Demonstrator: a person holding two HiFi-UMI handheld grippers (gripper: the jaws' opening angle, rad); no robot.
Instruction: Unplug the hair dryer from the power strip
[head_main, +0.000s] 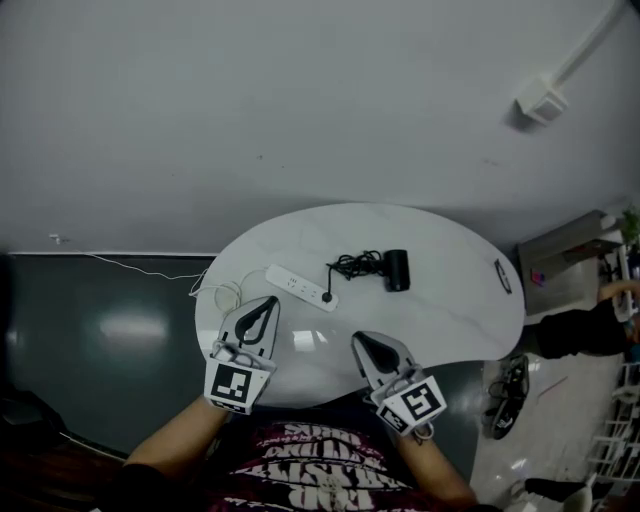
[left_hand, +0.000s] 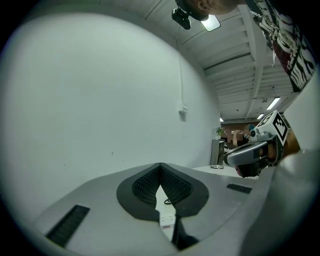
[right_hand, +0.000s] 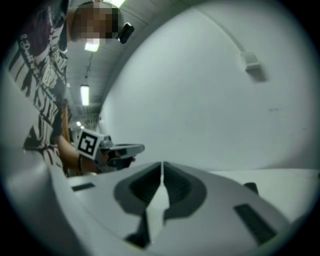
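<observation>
A lab-like workroom: ceiling strip lights (right_hand: 84, 94), bare wall (head_main: 300, 100), white table (head_main: 450, 280).

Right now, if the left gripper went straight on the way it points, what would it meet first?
Most likely the white power strip, lying just ahead of the left gripper on the table, though depth is unclear.

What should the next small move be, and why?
Probably open the jaws of the right gripper and ease it toward the black plug at the white power strip's right end. It and the left gripper are shut, empty and short of the strip, and the plug is still seated.
</observation>
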